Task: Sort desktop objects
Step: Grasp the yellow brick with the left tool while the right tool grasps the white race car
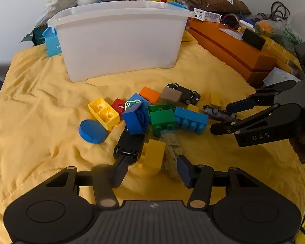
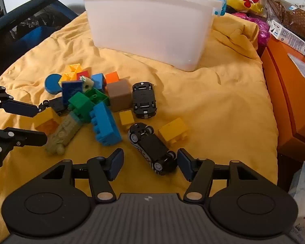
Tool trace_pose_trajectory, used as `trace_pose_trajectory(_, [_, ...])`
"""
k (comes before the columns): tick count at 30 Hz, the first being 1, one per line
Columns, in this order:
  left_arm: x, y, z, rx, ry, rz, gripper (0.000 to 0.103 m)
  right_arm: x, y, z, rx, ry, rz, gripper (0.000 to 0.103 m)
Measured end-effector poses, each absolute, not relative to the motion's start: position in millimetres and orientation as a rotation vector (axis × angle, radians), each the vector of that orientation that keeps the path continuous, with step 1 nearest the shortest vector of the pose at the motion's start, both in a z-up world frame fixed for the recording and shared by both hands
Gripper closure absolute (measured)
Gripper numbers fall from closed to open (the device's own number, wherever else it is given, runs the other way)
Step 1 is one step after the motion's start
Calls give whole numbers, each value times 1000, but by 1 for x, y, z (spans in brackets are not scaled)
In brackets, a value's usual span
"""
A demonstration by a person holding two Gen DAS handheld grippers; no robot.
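A heap of toy bricks lies on the yellow cloth (image 1: 40,105) in front of a white plastic bin (image 1: 120,40). My left gripper (image 1: 152,170) is open low over the heap's near edge. A yellow brick (image 1: 153,155) and an olive toy train (image 1: 171,152) sit between its fingers, with no pad pressing on them. A black toy car (image 1: 130,144) lies by its left finger. In the right wrist view, my right gripper (image 2: 150,163) is open around an upturned black toy car (image 2: 152,148). Its left pad stands apart from that car.
Among the heap are a blue long brick (image 2: 105,124), a green brick (image 2: 81,101), a brown cube (image 2: 120,95), a blue disc (image 1: 92,131) and a second upturned car (image 2: 144,99). Orange boxes (image 1: 233,48) and clutter line the right side. A dark chair (image 2: 20,26) stands at the left.
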State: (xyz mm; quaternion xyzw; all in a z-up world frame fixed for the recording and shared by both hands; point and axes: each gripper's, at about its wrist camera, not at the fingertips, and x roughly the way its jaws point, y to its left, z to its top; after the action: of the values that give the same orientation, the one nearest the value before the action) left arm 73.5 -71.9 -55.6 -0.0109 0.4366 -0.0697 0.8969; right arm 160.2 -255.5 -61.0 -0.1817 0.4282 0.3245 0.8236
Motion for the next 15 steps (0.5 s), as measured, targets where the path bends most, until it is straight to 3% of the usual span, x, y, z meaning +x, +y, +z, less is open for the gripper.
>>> trace_pose_trajectory(8, [85, -72, -62, -76, 903, -151, 49, 170, -257, -66, -295, 955, 673, 42])
trace_pose_trajectory(11, [83, -73, -61, -67, 896, -170, 61, 174, -258, -64, -262, 950, 677, 47])
trace_pose_trajectory(13, [79, -71, -61, -60, 897, -166, 61, 178, -259, -65, -247, 960, 675, 60])
trace_pose_trajectory(15, [75, -67, -60, -63, 897, -142, 62, 180, -258, -65, -245, 966, 682, 63])
